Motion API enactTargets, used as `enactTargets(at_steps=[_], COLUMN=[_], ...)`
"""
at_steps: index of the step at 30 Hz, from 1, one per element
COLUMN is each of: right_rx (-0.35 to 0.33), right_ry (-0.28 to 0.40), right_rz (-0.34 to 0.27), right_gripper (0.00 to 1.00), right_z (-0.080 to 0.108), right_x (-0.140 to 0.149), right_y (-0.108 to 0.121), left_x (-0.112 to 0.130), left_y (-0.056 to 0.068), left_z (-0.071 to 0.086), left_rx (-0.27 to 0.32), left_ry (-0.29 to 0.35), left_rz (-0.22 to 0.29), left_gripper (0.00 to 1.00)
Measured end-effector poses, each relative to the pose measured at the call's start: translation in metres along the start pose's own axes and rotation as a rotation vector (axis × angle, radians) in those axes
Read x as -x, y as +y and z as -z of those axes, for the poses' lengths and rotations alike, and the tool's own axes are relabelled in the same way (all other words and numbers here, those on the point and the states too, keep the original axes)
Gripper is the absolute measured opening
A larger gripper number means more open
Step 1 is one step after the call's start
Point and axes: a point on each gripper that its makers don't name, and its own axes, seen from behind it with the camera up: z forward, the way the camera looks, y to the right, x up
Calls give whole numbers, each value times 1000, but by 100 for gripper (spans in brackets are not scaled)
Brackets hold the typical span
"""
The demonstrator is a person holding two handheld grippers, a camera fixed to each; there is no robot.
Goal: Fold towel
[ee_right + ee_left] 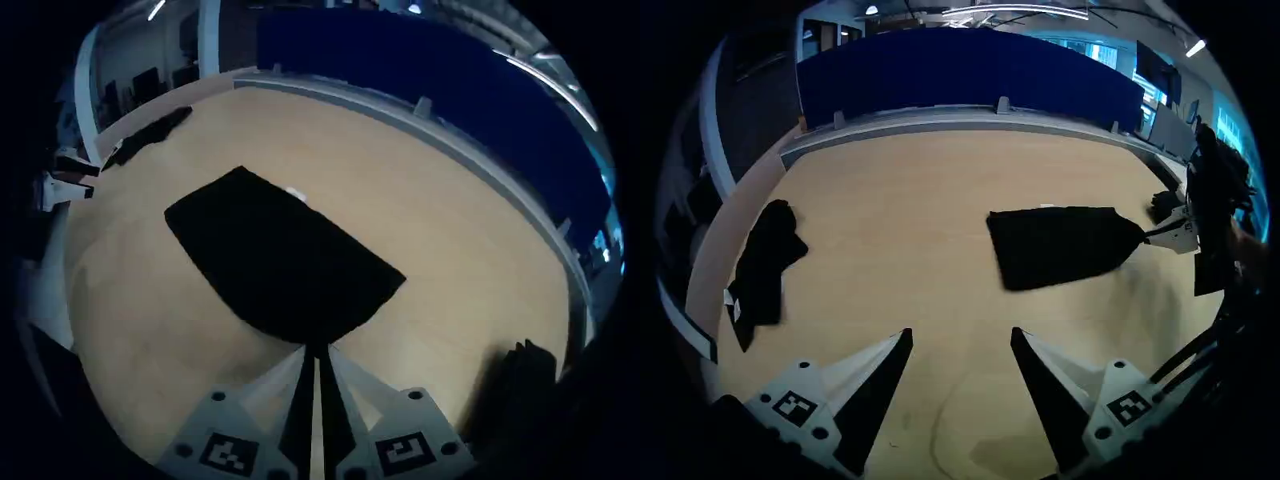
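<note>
- Far L, left gripper view: crumpled dark cloth [764,268] on wood table [904,192], well apart from towel.
- Bottom ctr: left gripper [960,344] hovers over bare tabletop, jaws spread wide, nothing btwn them.
- Ctr-R: black towel [1056,244] lies mostly flat on table, its R end drawn to a point.
- Far R: right gripper [1146,234] pinches that point.
- Right gripper view: jaws pressed together on towel's near edge, rest of towel spread flat ahead.
- Blue partition [960,72] runs along table's far edge.
</note>
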Motion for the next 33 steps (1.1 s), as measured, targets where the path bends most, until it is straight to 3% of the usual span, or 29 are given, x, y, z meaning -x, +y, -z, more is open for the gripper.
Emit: enactTargets(at_steps=[7, 16, 26, 33], right_rx=[-9, -40, -73, -113], right_ry=[46, 87, 94, 101], right_rz=[97, 206, 262, 315], right_gripper=[4, 4, 4, 4], right_z=[11, 9, 1, -16], right_x=[-44, -97, -118, -137], right_y=[-5, -26, -49, -81], left_x=[-4, -6, -4, 0], left_y=[-6, -14, -23, -29], left_z=[12, 25, 37, 48], left_rx=[-15, -33, -44, -56], left_ry=[20, 42, 55, 66], left_rz=[42, 78, 93, 114], left_gripper=[91, 91, 91, 91])
